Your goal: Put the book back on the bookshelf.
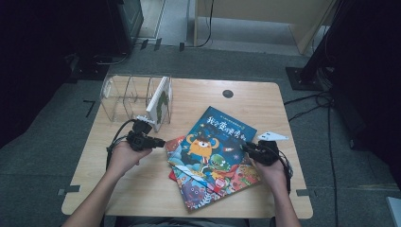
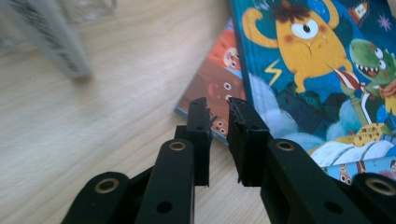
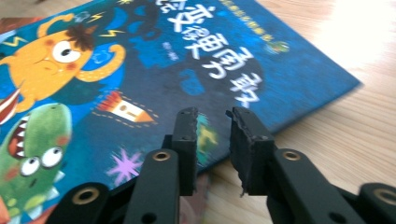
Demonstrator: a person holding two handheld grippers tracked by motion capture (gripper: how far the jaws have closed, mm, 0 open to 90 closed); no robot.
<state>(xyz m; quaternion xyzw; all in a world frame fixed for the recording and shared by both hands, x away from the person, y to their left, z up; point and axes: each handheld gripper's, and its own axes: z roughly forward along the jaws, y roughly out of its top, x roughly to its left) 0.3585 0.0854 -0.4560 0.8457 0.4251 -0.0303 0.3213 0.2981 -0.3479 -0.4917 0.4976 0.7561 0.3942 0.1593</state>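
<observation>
Blue-covered, the top picture book (image 1: 215,142) lay on a stack on the wooden tabletop (image 1: 142,189) between both claws. At its left edge the left claw (image 2: 218,105) had its jaws narrowly apart with nothing clamped, just over the corner of the red book (image 2: 215,79) beneath. At its right edge the right claw (image 3: 212,114) also stood slightly parted, holding nothing.
</observation>
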